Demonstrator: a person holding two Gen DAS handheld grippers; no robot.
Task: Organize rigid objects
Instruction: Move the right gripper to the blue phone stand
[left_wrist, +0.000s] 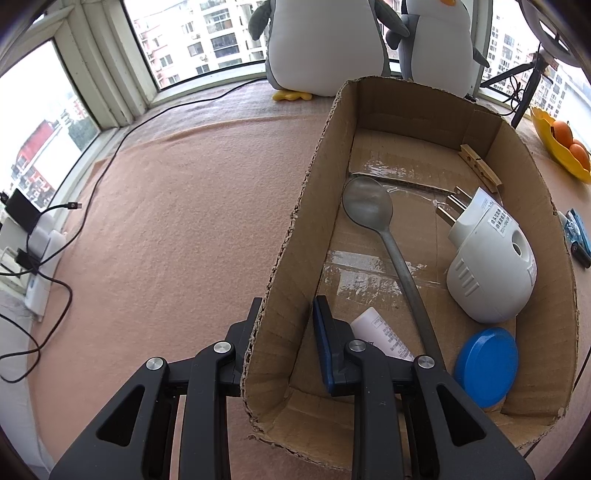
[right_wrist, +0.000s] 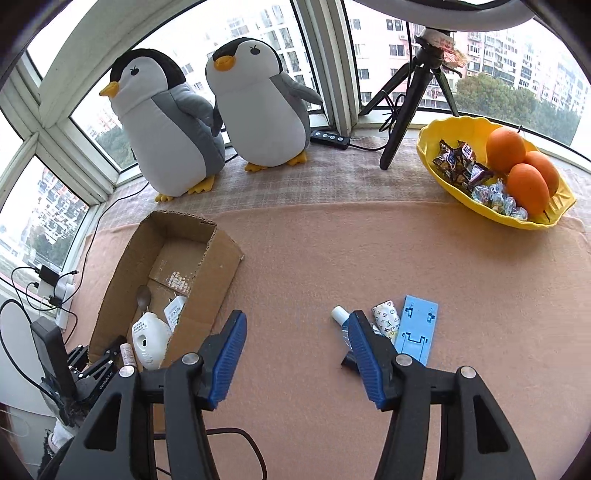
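cardboard box (left_wrist: 284, 258): open-topped, on the pink cloth (left_wrist: 177, 221), left part of the scene; also seen from the right wrist view (right_wrist: 218, 266).
left gripper (left_wrist: 286, 314): clamped on the box's near left wall, one finger outside, the blue-padded one inside, pads (left_wrist: 325, 343) pressing the cardboard.
box contents: metal spoon (left_wrist: 384, 236), bowl toward the far end, handle running near; white plug-in device (left_wrist: 487, 266) with prongs, lying against the right wall; blue round lid (left_wrist: 487, 365) in the near right corner, leaning on the wall; white tube with printed label (left_wrist: 384, 336) at the near end, just beside the spoon handle; wooden clothespin (left_wrist: 480, 168) at the far right wall.
right gripper (right_wrist: 297, 354): above the bare cloth to the right of the box, jaws moderately wide, nothing between them.
loose items on cloth, just past the right finger: small bottle with white cap (right_wrist: 341, 319), partly hidden by the finger; patterned white pouch (right_wrist: 388, 319); light blue plastic bracket (right_wrist: 417, 328), lying flat, touching or just beside the pouch.
far side: two plush penguins (right_wrist: 207, 118) by the window; yellow bowl (right_wrist: 461, 199) with oranges (right_wrist: 521, 162) and wrapped sweets, far right; black tripod (right_wrist: 410, 96); power strip with cables (left_wrist: 40, 258) far left.
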